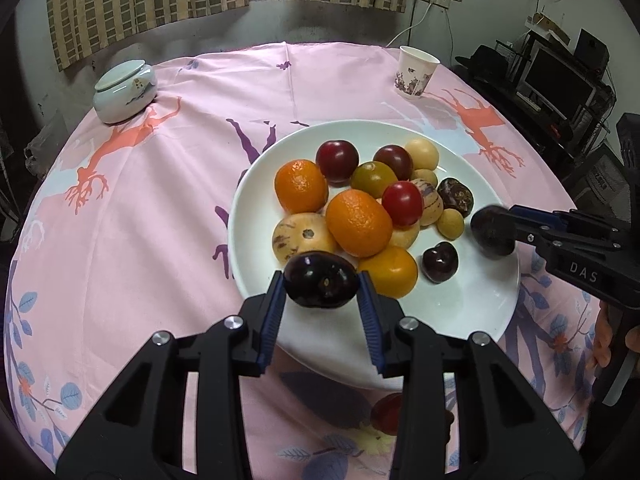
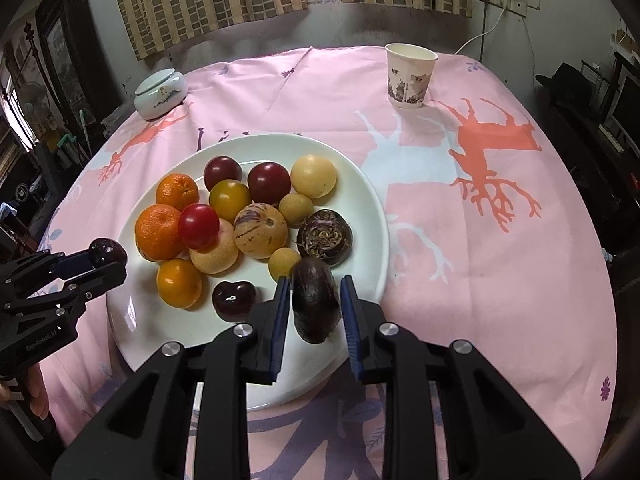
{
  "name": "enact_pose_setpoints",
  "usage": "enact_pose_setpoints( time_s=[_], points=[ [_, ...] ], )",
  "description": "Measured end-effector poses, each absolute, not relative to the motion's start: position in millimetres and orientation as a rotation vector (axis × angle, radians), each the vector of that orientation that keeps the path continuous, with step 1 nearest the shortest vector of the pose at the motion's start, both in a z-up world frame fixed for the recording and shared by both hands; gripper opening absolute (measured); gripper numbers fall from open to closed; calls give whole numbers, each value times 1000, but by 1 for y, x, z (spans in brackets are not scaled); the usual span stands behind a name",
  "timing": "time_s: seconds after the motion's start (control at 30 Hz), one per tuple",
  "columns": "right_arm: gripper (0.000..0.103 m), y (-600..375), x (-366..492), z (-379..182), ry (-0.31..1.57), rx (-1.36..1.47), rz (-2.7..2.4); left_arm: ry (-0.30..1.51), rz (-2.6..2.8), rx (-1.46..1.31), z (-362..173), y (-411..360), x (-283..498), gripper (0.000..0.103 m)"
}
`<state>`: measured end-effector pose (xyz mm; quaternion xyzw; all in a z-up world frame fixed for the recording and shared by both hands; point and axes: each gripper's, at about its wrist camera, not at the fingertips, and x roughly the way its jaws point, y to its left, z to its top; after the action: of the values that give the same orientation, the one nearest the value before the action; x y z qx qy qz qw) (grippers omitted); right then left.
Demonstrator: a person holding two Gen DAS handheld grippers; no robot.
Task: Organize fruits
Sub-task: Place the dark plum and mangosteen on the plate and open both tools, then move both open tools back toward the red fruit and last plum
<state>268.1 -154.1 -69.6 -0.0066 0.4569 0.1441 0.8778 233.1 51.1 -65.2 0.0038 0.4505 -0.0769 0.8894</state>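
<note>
A white plate [image 1: 476, 304] [image 2: 140, 320] on the pink cloth holds a pile of fruit: oranges [image 1: 358, 224], red plums [image 1: 402, 204], pale striped fruits and a dark cherry-like fruit [image 1: 440, 265] [image 2: 234, 300]. My left gripper [image 1: 321, 280] is shut on a dark purple plum [image 1: 322, 282] over the plate's near rim. It also shows at the left edge as the left gripper [image 2: 108, 260]. My right gripper [image 2: 316, 284] is shut on a dark oblong fruit [image 2: 316, 304] over the plate's near right rim. The right gripper [image 1: 494, 230] reaches in from the right.
A paper cup [image 1: 416, 72] [image 2: 410, 76] stands at the far right of the round table. A lidded ceramic jar [image 1: 124, 92] [image 2: 160, 94] sits far left. A reddish fruit [image 1: 386, 408] lies on the cloth below my left gripper. Shelves with electronics stand to the right.
</note>
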Motion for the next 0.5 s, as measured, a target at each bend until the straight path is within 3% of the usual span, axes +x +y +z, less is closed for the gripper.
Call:
enact_pose_setpoints(
  time_s=[0.03,0.13,0.5],
  points=[
    [29,-154,268,-70,950,-19,294,931,-157,5,-64,51,233,44],
    [61,-154,263,-66,916,-25,277,893,-149,2,-53,53,228,53],
    [61,-151,225,-39,841,-52,295,834,-169,-16,-26,54,197,55]
  ],
)
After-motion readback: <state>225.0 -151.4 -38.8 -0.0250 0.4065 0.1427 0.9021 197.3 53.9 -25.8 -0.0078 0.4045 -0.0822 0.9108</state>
